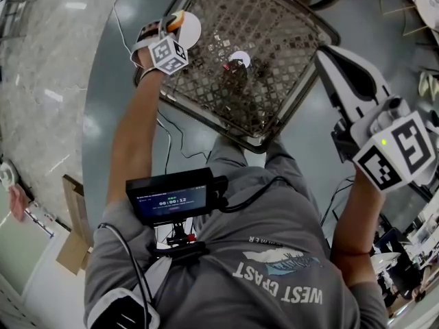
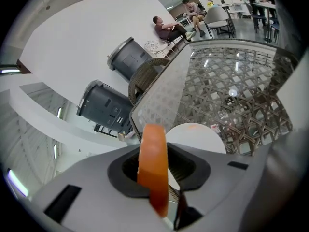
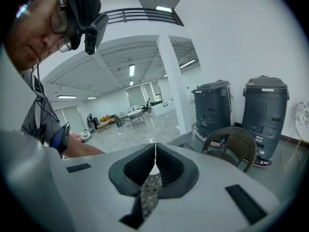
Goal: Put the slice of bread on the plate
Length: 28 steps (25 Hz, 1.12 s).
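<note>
Slice of bread [image 2: 153, 166]: orange-crusted, pinched edge-on in the left gripper [image 1: 170, 26], over the left rim of the white plate [image 2: 200, 137].
Contact with plate: not readable from either view.
Hidden part of slice: lower end sunk between the dark pads and cut off by the gripper body. In the head view only a short orange arc clear of the marker cube [image 1: 169, 53].
Long axis: upright in the left gripper view and leaning slightly. Thin edge toward the camera, flat faces against the pads.
Pointing: free end sticking out past the jaws toward the plate and the table beyond.
Plate: on the glass-topped lattice table [image 1: 274, 81], near one corner. Near edge covered by the gripper in both views.
Left gripper jaws: part-way closed, pressing on the slice from both sides.
Right gripper [image 3: 154, 166]: jaws pressed together, nothing between them. Held off to the right of the table, aimed at two grey bins [image 3: 265, 110] and a wicker chair [image 3: 231, 146].
Hard to make out: a small white disc [image 1: 239, 59] with something reddish beside it on the table, too small to name.
</note>
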Motion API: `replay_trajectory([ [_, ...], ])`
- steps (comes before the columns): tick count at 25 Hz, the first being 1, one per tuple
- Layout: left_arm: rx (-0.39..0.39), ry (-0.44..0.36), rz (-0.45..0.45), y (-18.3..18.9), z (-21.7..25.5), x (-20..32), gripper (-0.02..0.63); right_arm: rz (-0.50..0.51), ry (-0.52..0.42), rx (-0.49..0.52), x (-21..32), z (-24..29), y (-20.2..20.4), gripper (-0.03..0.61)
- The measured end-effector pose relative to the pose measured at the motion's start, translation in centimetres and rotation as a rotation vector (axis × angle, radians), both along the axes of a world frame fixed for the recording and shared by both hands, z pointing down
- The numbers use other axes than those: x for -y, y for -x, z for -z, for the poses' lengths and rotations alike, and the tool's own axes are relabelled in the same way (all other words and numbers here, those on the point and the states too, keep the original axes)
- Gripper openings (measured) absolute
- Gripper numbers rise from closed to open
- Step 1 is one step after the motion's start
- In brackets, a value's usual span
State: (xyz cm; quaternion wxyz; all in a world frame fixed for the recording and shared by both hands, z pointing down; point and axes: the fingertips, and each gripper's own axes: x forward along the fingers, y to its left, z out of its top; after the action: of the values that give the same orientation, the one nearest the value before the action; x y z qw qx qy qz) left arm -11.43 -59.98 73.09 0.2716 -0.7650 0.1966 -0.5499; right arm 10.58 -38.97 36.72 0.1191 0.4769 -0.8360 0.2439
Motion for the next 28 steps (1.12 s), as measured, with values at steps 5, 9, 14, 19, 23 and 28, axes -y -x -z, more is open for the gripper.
replay_trajectory([
  [5, 0.036, -0.001, -0.024, -0.1, -0.8, -0.4, 0.095, 0.002, 0.016, 0.002, -0.1, -0.5, 0.1, 0.009],
  [9, 0.054, 0.022, -0.044, -0.5, -2.6, -1.6, 0.095, 0.006, 0.029, 0.008, -0.4, -1.8, 0.2, 0.009],
  [14, 0.040, 0.083, -0.038, -0.8, -3.6, -2.4, 0.123, 0.009, 0.037, 0.008, -0.2, -2.0, 0.2, 0.009],
  [19, 0.033, 0.201, -0.025, -0.6, -5.5, -4.0, 0.227, 0.008, 0.037, 0.009, -0.5, -2.5, 0.2, 0.009],
  [23, 0.031, 0.262, -0.007, -0.5, -6.6, -4.8, 0.270, 0.010, 0.035, 0.010, -0.5, -2.6, 0.3, 0.009],
  [28, 0.023, 0.316, 0.020, -0.1, -7.3, -4.9, 0.284, 0.007, 0.035, 0.007, -0.7, -2.8, 0.3, 0.009],
])
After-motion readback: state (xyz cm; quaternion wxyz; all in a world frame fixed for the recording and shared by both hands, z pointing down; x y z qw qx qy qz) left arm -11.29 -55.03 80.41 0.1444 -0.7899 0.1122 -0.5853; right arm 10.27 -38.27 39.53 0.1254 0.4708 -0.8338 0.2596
